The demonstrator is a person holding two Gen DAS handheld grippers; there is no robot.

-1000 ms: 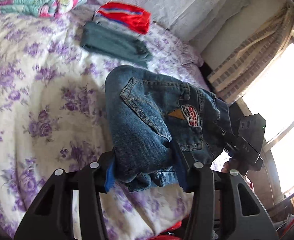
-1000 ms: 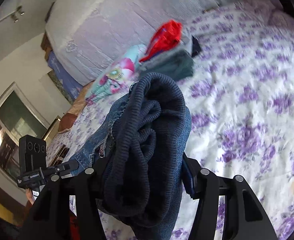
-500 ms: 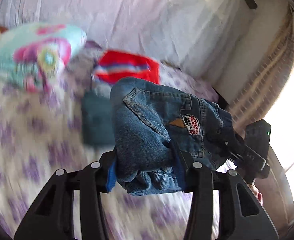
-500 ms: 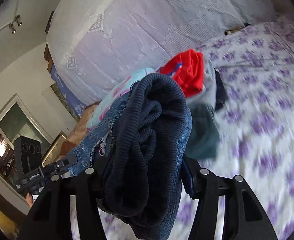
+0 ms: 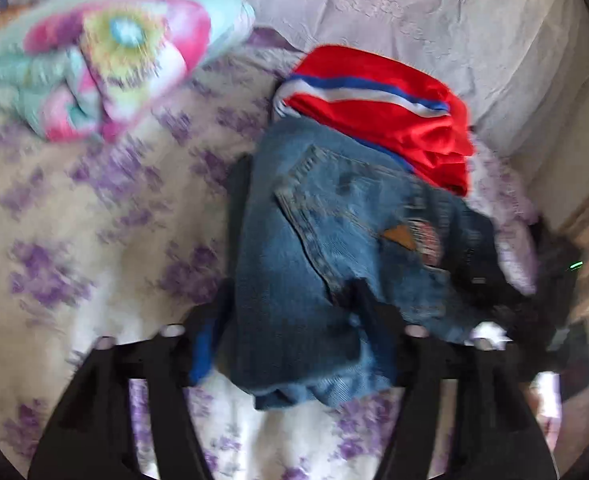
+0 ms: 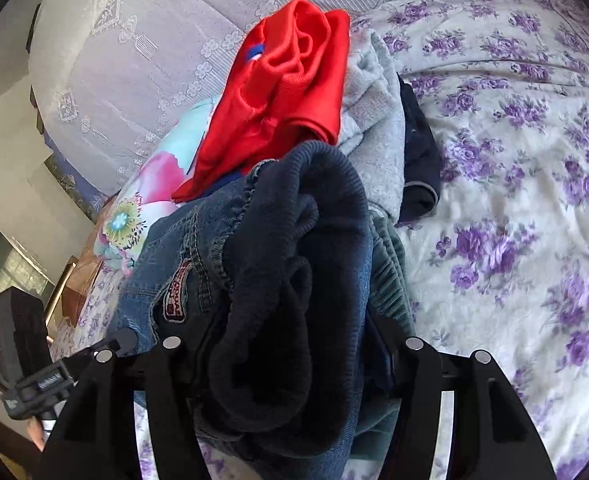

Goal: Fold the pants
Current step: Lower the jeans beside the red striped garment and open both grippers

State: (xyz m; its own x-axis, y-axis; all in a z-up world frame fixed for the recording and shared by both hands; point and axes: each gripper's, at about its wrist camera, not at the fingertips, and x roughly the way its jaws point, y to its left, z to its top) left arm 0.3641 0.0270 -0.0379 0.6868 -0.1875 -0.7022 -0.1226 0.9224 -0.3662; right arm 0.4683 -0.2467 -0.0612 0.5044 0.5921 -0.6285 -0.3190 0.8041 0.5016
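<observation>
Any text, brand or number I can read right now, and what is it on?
Nothing reads with certainty.
Red-lettered patch on the jeans: capital letters, sideways and creased, not legible.
Same patch in the left wrist view: blurred, unreadable.
Tan triangular label beside it: no text visible.
White print on the black mount at lower left: too small to read.

We are counting: one pair of jeans (image 5: 318, 264), folded. One red garment (image 5: 390, 116). One grey garment (image 6: 374, 120). One dark navy garment (image 6: 418, 160). One green garment (image 6: 390, 272), mostly hidden. One bright patterned pillow (image 5: 106, 60). One flowered bedspread (image 6: 514, 160). Two grippers: left gripper (image 5: 290, 344), right gripper (image 6: 290, 360).
</observation>
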